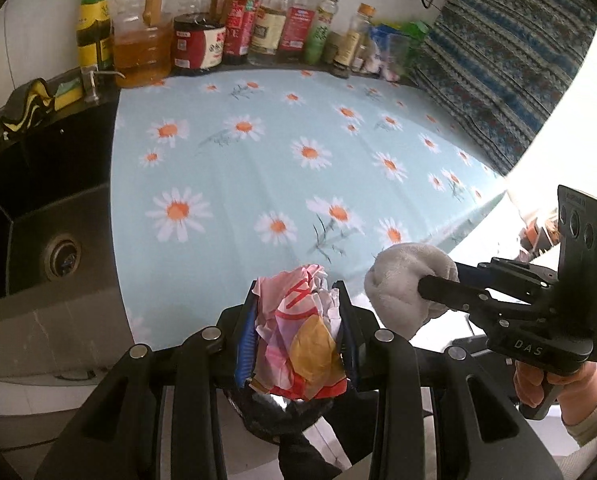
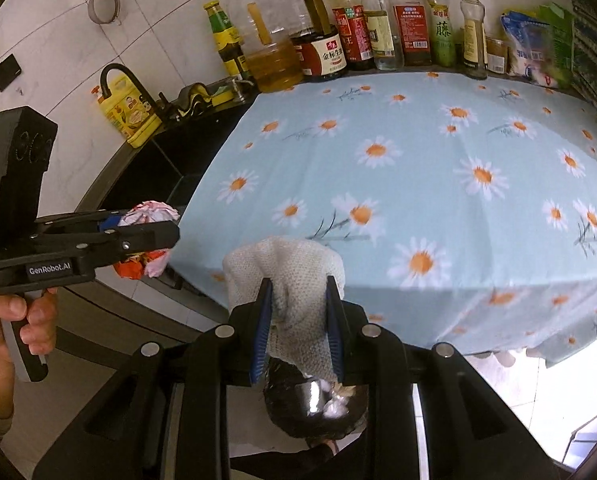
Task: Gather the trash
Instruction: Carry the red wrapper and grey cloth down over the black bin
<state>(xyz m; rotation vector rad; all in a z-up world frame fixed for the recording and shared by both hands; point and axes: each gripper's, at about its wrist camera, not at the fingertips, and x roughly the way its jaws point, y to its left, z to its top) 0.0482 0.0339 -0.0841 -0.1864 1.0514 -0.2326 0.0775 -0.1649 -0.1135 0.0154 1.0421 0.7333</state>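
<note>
My left gripper (image 1: pixel 296 292) is shut on a crumpled pink, red and orange wrapper (image 1: pixel 298 332), held off the front edge of the daisy tablecloth (image 1: pixel 258 152). It also shows in the right wrist view (image 2: pixel 154 228) with the wrapper (image 2: pixel 148 214). My right gripper (image 2: pixel 298 284) is shut on a crumpled white cloth-like wad (image 2: pixel 286 264), seen in the left view (image 1: pixel 406 284) to the right of the wrapper. Below both grippers is a bin with a black bag (image 2: pixel 318 412), also below the wrapper in the left view (image 1: pixel 274 416).
A row of sauce and oil bottles (image 1: pixel 234 20) lines the back wall. A black sink (image 1: pixel 54 220) with a drain lies left of the cloth. A yellow detergent bottle (image 2: pixel 128 114) and tap stand by the sink. A patterned fabric (image 1: pixel 506 72) hangs at right.
</note>
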